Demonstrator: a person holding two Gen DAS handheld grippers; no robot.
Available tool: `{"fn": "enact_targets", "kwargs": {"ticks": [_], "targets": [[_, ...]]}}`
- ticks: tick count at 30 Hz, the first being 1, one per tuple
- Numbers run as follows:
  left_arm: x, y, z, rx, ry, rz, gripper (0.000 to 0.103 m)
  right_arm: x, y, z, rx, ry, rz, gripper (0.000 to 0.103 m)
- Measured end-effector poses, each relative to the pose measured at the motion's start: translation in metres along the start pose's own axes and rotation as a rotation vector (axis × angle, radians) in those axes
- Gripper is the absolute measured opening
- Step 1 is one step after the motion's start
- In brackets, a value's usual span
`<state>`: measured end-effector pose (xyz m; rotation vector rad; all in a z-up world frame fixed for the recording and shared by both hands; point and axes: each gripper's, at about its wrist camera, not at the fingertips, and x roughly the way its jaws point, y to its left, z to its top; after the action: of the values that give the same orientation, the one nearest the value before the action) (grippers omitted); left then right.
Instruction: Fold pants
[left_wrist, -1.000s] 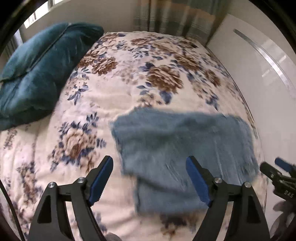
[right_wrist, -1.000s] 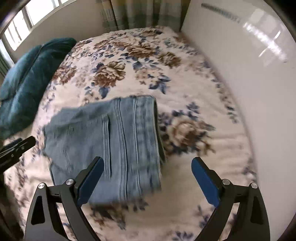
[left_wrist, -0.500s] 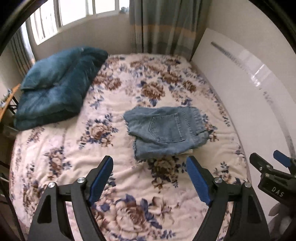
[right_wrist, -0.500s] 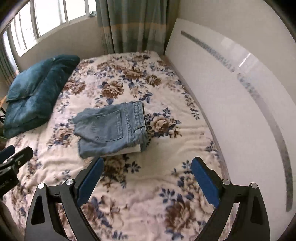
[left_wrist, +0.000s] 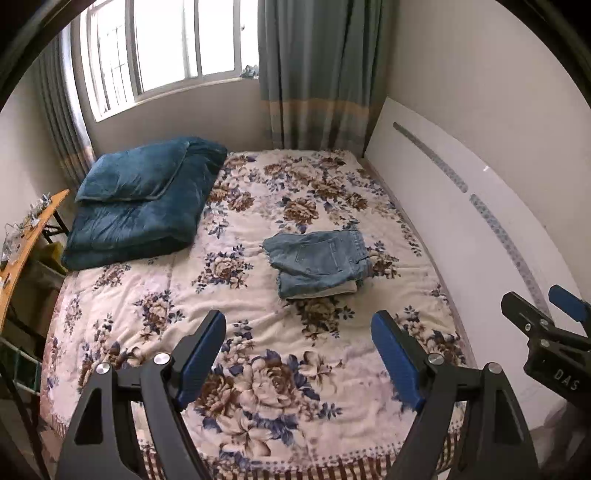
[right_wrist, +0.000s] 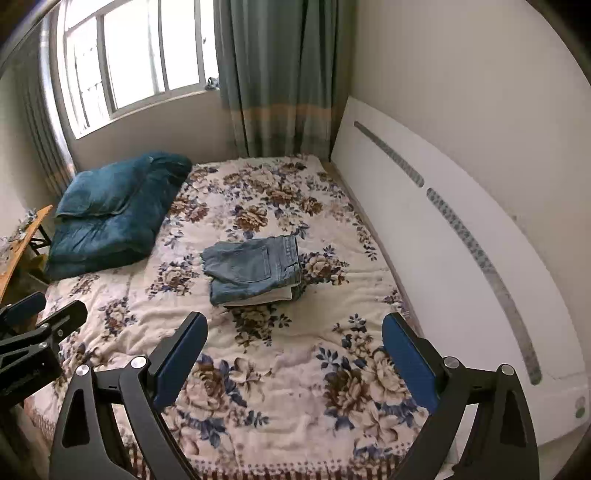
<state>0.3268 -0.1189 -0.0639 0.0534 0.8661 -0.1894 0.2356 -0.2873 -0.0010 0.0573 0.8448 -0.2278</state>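
Note:
The blue denim pants (left_wrist: 318, 263) lie folded in a compact stack on the floral bedspread (left_wrist: 258, 332), right of the bed's middle; they also show in the right wrist view (right_wrist: 255, 268). A back pocket faces up. My left gripper (left_wrist: 298, 354) is open and empty, held well back above the bed's near end. My right gripper (right_wrist: 294, 352) is open and empty too, at a similar distance. Each gripper shows at the edge of the other's view.
A dark teal folded quilt (left_wrist: 144, 201) lies at the far left of the bed. A white headboard panel (left_wrist: 480, 229) runs along the right side. A wooden desk (left_wrist: 26, 236) stands at the left. Window and curtains (left_wrist: 317, 74) are behind.
Both grippers have pulled far back and up from the pants. The folded pants stay on the bed and now look small and distant. Both grippers stayed open.

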Motion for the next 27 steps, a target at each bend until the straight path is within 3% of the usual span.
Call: {"fn": "enact_targets", "kwargs": {"ticks": [6,12,19,25,27], "targets": [[-0.047,-0.004,-0.017,0.011,-0.018,-0.01,0.08,-0.074,0.0,-0.02,0.002,-0.028,-0.003,0.098],[-0.075,-0.007,-0.031,-0.003,-0.014,-0.024,0.08,-0.117,0.002,-0.032,-0.014,-0.06,-0.008,0.098],[-0.092,-0.011,-0.04,-0.012,-0.036,-0.022,0.08,-0.126,-0.003,-0.037,-0.012,-0.047,0.009,0.098],[-0.09,-0.013,-0.04,-0.016,-0.039,-0.001,0.081,-0.11,-0.008,-0.034,0.0,-0.039,0.026,0.098],[-0.081,-0.014,-0.033,-0.017,-0.043,0.01,0.094,-0.097,-0.009,-0.029,0.004,-0.044,0.031,0.098]]}}
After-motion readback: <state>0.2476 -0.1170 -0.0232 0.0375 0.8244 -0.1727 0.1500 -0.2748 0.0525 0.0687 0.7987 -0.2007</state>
